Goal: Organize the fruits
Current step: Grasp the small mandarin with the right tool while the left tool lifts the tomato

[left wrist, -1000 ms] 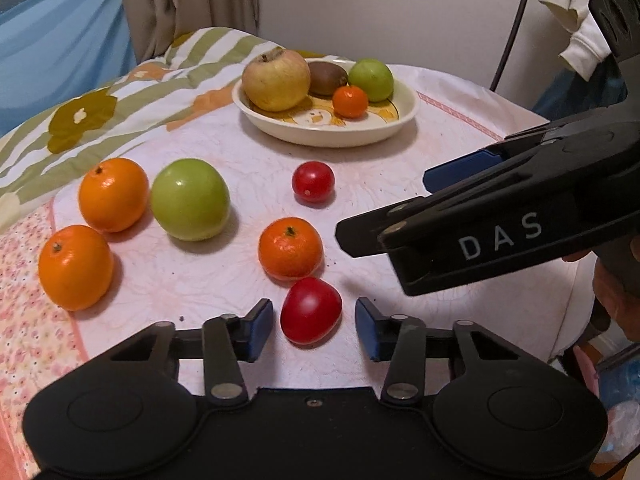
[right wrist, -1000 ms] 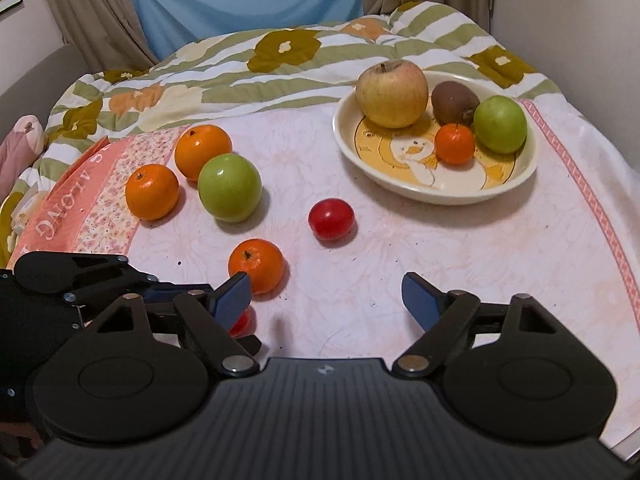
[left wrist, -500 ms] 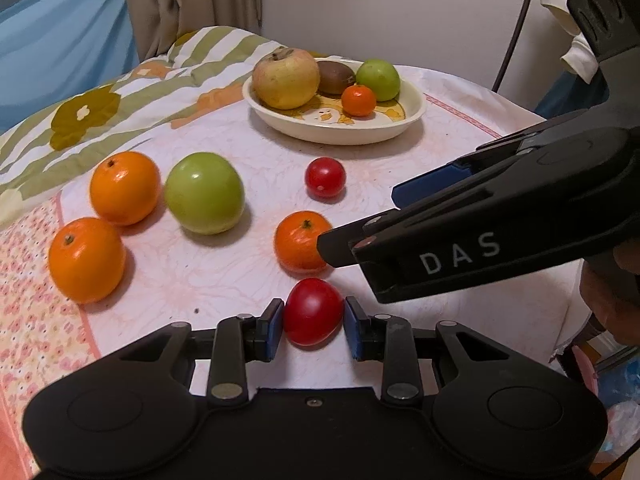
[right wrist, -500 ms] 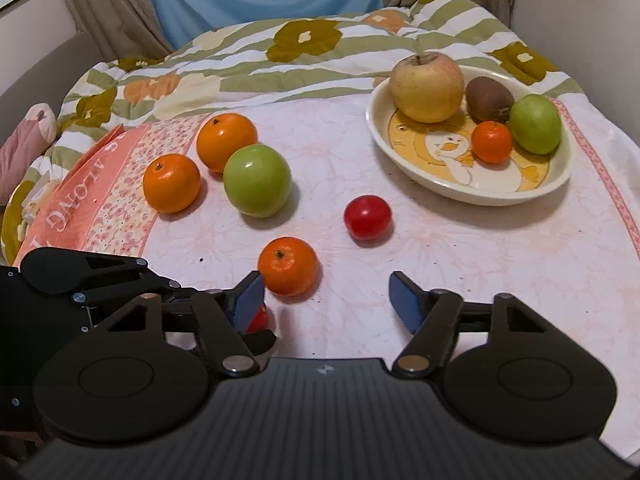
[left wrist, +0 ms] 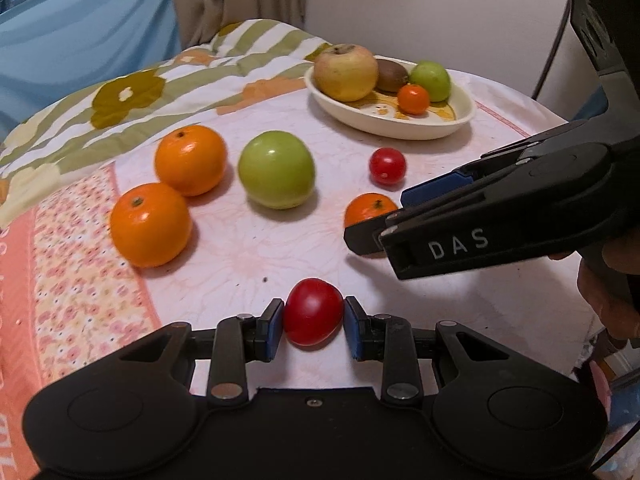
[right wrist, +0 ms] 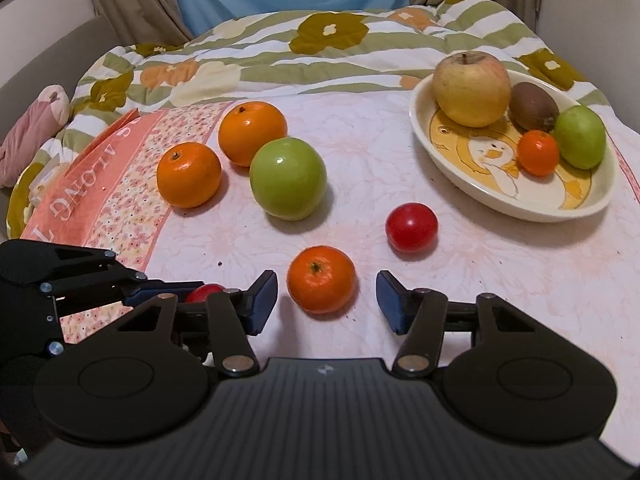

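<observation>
My left gripper (left wrist: 313,322) is shut on a red tomato (left wrist: 313,312) at the near edge of the table; in the right wrist view the tomato (right wrist: 204,291) peeks out behind my finger. My right gripper (right wrist: 326,300) is open, its fingers on either side of a small mandarin (right wrist: 321,279), which also shows in the left wrist view (left wrist: 366,209). A second red tomato (right wrist: 411,227) lies beyond it. A cream bowl (right wrist: 476,192) at the far right holds a yellow apple (right wrist: 472,88), a kiwi (right wrist: 534,106), a green apple (right wrist: 584,136) and a small mandarin (right wrist: 538,152).
A green apple (right wrist: 288,178) and two oranges (right wrist: 252,132) (right wrist: 188,174) lie left of centre on the pink cloth. A flowered quilt (right wrist: 320,52) covers the far side. In the left wrist view my right gripper (left wrist: 500,216) reaches in from the right.
My left gripper has closed on the near red tomato and holds it. My right gripper has moved forward so its open fingers flank the small mandarin.
</observation>
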Tool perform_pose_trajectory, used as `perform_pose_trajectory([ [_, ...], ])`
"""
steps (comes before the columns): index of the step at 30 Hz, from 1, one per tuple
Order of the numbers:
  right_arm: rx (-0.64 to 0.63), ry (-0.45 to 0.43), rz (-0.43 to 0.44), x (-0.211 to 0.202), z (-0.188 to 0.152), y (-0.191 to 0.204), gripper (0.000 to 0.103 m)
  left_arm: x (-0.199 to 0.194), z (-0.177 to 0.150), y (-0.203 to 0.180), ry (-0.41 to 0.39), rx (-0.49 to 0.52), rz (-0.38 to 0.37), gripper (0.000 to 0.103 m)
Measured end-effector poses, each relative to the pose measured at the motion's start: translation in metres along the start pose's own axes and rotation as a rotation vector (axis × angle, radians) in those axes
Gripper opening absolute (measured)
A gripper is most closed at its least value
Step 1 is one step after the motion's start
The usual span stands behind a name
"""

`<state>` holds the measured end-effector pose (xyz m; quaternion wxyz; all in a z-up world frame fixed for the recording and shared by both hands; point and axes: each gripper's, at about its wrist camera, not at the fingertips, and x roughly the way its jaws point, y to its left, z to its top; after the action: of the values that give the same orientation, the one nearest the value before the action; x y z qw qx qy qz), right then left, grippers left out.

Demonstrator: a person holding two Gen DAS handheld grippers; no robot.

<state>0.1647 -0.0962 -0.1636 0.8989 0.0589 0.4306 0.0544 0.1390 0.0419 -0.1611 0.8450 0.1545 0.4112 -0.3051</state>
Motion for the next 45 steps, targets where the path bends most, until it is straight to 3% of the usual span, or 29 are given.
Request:
perform_pose_trajectory([
  [8, -0.024, 0.001, -0.003, 0.008, 0.001, 0.002, 0.055, -0.001, -0.001, 0.002, -0.001, -0.015, 0.016, 0.035],
  [24, -0.022, -0.014, -0.009, -0.012, 0.001, -0.013, 0.054, -0.005, 0.013, -0.004, -0.013, -0.037, 0.042, 0.035],
  [35, -0.015, -0.066, -0.022, -0.066, 0.032, -0.046, 0.054, -0.037, 0.061, -0.027, -0.088, -0.071, 0.069, 0.035],
  [45, -0.035, -0.129, -0.028, -0.108, 0.069, -0.106, 0.054, -0.041, 0.123, -0.056, -0.151, -0.109, 0.101, 0.035],
])
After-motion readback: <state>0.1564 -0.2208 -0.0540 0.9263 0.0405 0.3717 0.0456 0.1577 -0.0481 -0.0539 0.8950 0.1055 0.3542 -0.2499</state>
